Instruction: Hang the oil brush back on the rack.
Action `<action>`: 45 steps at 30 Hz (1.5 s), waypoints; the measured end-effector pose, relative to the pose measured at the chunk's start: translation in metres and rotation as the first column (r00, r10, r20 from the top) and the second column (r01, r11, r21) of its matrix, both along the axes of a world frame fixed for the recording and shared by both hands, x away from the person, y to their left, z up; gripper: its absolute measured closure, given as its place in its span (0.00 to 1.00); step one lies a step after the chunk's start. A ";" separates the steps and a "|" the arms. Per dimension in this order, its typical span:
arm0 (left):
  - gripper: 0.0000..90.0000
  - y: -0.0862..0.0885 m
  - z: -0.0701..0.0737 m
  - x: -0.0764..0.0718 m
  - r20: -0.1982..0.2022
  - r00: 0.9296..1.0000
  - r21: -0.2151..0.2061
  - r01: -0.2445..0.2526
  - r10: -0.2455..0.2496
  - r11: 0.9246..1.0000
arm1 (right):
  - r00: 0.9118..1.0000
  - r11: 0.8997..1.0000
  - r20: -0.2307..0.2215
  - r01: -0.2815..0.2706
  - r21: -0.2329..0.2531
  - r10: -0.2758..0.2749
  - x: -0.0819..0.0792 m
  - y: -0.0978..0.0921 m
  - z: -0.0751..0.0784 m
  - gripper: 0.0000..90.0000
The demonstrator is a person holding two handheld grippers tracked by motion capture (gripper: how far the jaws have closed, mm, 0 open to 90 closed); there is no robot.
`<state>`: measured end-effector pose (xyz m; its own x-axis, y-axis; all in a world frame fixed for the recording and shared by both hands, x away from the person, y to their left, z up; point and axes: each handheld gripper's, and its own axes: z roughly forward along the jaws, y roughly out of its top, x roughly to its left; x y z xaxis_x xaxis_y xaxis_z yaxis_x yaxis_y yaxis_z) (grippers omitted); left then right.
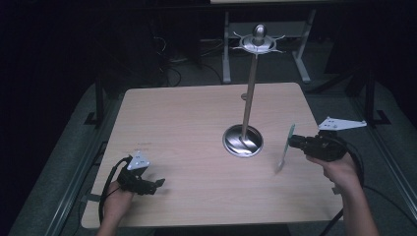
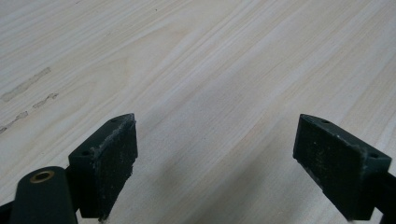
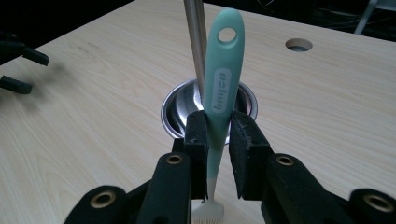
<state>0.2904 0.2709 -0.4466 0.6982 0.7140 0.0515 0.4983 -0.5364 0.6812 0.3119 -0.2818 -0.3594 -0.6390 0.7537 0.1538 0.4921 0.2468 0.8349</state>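
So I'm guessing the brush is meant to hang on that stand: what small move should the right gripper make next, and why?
Probably lift the brush toward the hooks atop the stand. The right gripper is shut on its teal handle, hole end up, still down near the stand's base, well below the hooks. The left gripper rests open over bare table.

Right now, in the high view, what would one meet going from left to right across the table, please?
left gripper → metal stand → mint brush → right gripper
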 end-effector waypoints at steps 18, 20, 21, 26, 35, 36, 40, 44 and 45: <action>0.15 -0.001 0.000 0.000 -0.001 1.000 -0.006 -0.006 0.006 1.000 | 0.998 0.999 0.069 -0.002 0.043 -0.001 -0.007 -0.004 0.021 0.86; 0.15 0.000 0.000 0.000 0.002 1.000 -0.002 -0.003 0.003 1.000 | 0.996 0.999 0.088 -0.007 0.045 0.003 -0.006 -0.004 0.025 0.86; 0.15 0.000 0.000 0.000 0.002 1.000 -0.002 -0.002 0.002 1.000 | 0.996 0.999 0.087 -0.007 0.049 0.003 -0.005 -0.004 0.027 0.86; 0.15 -0.001 0.000 -0.001 -0.011 1.000 -0.008 -0.010 0.010 1.000 | 0.994 0.998 0.105 -0.011 0.055 0.005 -0.004 -0.003 0.037 0.86; 0.15 -0.001 0.000 0.000 -0.010 1.000 -0.006 -0.009 0.009 1.000 | 0.990 0.997 0.139 -0.019 0.069 0.009 0.000 0.000 0.055 0.86; 0.15 -0.001 0.000 0.000 -0.009 1.000 -0.007 -0.009 0.009 1.000 | 0.990 0.997 0.141 -0.020 0.070 0.010 0.000 0.000 0.057 0.86; 0.15 0.000 0.000 0.000 -0.006 1.000 -0.005 -0.007 0.007 1.000 | 0.988 0.997 0.155 -0.025 0.075 0.013 0.002 0.001 0.065 0.86; 0.15 -0.001 0.000 0.000 -0.009 1.000 -0.007 -0.010 0.010 1.000 | 0.985 0.997 0.170 -0.027 0.076 0.013 0.003 0.003 0.072 0.86; 0.15 -0.001 0.000 0.000 -0.008 1.000 -0.007 -0.009 0.009 1.000 | 0.985 0.997 0.174 -0.028 0.077 0.014 0.004 0.004 0.074 0.86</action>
<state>0.2899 0.2702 -0.4467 0.6923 0.7204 0.0409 0.5082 -0.5270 0.6812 0.3158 -0.2780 -0.2856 -0.6765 0.7298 0.0985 0.3342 0.1851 0.9242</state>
